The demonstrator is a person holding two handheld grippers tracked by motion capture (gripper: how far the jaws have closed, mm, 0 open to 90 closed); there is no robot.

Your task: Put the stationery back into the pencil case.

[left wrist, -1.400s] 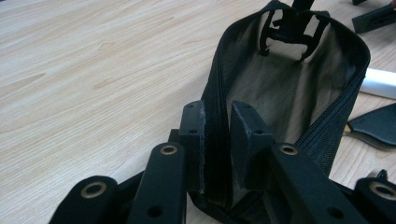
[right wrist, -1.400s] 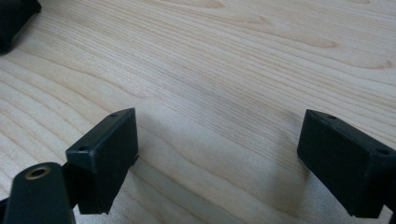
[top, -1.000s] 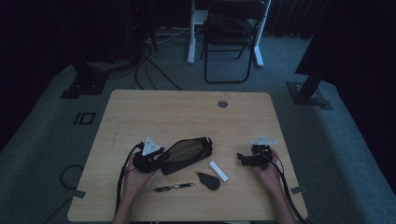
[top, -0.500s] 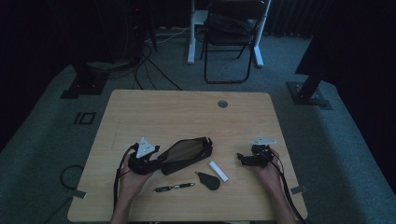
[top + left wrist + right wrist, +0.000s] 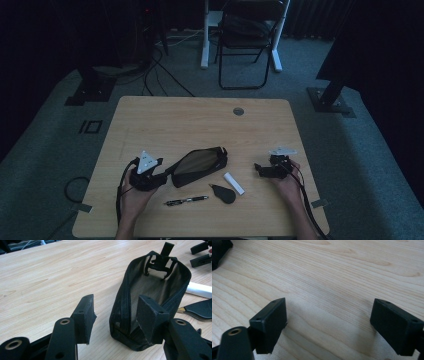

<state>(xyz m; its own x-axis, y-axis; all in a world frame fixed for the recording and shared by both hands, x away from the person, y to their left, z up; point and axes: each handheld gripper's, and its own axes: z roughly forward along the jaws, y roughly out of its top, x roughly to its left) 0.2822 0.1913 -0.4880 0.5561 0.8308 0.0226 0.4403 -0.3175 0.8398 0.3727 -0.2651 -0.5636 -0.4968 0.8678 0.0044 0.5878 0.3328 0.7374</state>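
Pouch (image 5: 150,297), soft black fabric with an open zip, looks light and floppy, best pinched at its near rim, where the left hand-held gripper (image 5: 116,317) has just been spreading apart, one pad inside the mouth.

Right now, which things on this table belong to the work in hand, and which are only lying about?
In the work:
- black pouch, unzipped, lying open
- left gripper, jaws just opened, off the pouch end
- right gripper, open over bare table

Lying about:
- pen
- white stick
- black teardrop-shaped thing
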